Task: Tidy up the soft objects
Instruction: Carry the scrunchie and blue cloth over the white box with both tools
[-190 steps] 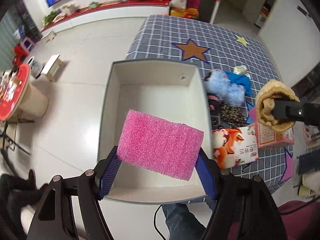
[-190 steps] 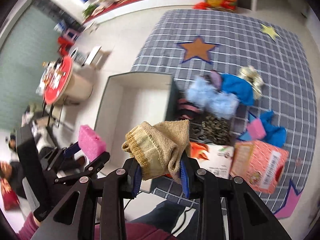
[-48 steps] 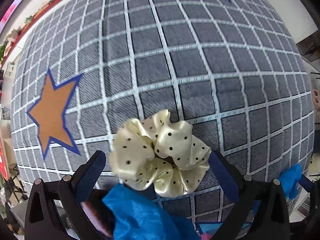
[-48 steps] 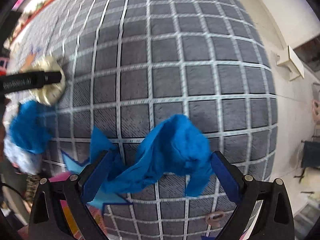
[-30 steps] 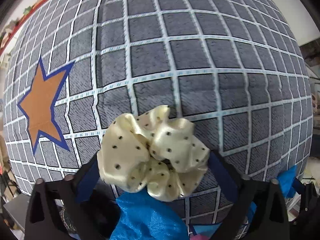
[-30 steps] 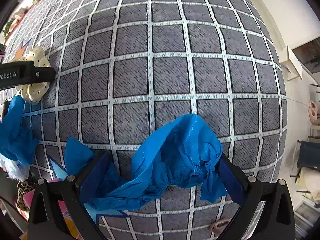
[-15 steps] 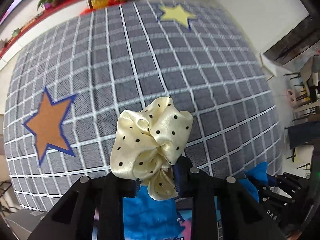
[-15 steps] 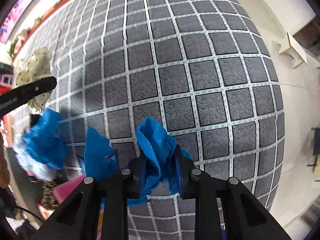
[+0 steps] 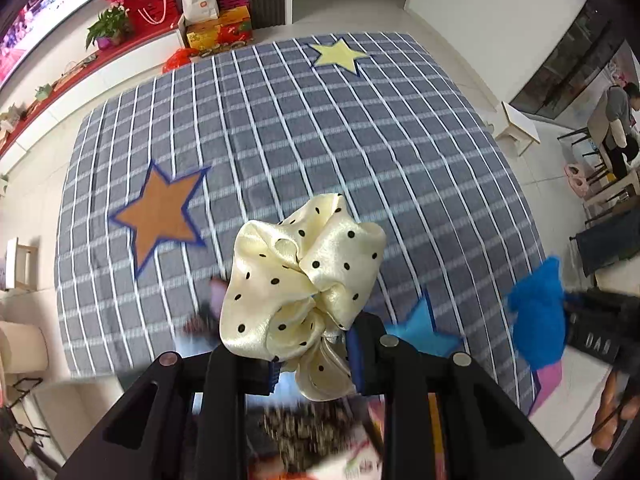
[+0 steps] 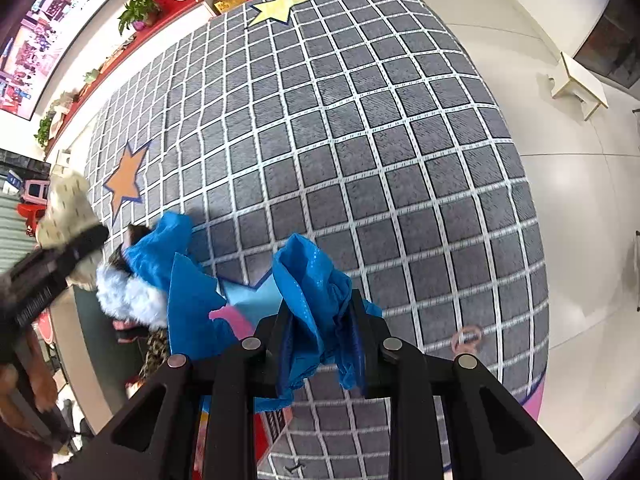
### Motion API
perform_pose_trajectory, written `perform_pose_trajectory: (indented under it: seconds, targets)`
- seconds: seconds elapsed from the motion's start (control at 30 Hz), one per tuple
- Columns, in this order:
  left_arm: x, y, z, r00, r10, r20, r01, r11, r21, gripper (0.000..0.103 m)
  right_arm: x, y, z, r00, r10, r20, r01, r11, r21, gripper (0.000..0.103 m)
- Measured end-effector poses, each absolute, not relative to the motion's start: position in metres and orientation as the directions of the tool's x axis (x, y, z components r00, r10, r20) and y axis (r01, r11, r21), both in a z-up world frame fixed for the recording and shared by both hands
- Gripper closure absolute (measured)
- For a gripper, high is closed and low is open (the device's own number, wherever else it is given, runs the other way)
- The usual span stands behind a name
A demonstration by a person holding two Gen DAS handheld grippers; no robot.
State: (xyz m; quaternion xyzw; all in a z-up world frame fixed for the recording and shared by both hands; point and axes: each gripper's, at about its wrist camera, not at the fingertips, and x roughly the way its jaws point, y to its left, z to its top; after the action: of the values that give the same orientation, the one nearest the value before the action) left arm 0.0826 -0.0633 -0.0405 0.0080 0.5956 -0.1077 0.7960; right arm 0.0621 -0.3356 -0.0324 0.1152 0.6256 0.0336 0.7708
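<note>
My left gripper (image 9: pixel 314 354) is shut on a cream satin scrunchie with black dots (image 9: pixel 296 272), held well above the grey checked tablecloth (image 9: pixel 280 120). In the right wrist view my right gripper (image 10: pixel 320 344) is shut on a crumpled blue plastic cover (image 10: pixel 312 280), also lifted off the cloth. The left gripper shows at that view's left edge with the scrunchie (image 10: pixel 66 212). The blue cover (image 9: pixel 538 312) appears at the right of the left wrist view.
A second blue cover (image 10: pixel 160 248), a pale blue fluffy item (image 10: pixel 124 296) and a leopard-print piece (image 10: pixel 154 350) lie at the cloth's near left. A pink hair tie (image 10: pixel 466 338) lies near the right. A printed box (image 9: pixel 344 452) sits below the left gripper. Stools stand on the floor.
Both grippers closed on their items and rose: the left lifted the scrunchie off the cloth, the right lifted the blue cover. The table now looks farther away in both views.
</note>
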Motion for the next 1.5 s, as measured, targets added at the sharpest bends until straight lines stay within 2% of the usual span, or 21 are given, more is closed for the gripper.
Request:
perform_pose_trajectory:
  seconds: [0.33,0.67,1.07,1.5]
  targets:
    - [-0.016,-0.052,-0.028,0.226,-0.195,-0.954,0.218,0.965,-0.146,0.074,-0.003,-0.335,-0.026,0.205,0.136,-0.969,0.125,0.979,0.163,0.078]
    - [-0.073,-0.026,-0.012,0.259,-0.202,-0.944,0.218,0.965,-0.146,0.074,-0.079,-0.302,-0.026,0.151,0.118,-0.982,0.104,0.985,0.134,0.078]
    - [-0.118,0.036,-0.004,0.305,-0.170,-0.937,0.110,0.984,-0.143,0.074,-0.117,-0.219,-0.017,0.116,0.166,-0.979,-0.114,0.982,0.153,0.078]
    - [-0.162,0.108,-0.004,0.335,-0.105,-0.936,-0.099,0.984,-0.146,0.074,-0.111,-0.130,0.010,0.140,0.198,-0.970,-0.372,0.919,0.134,0.078]
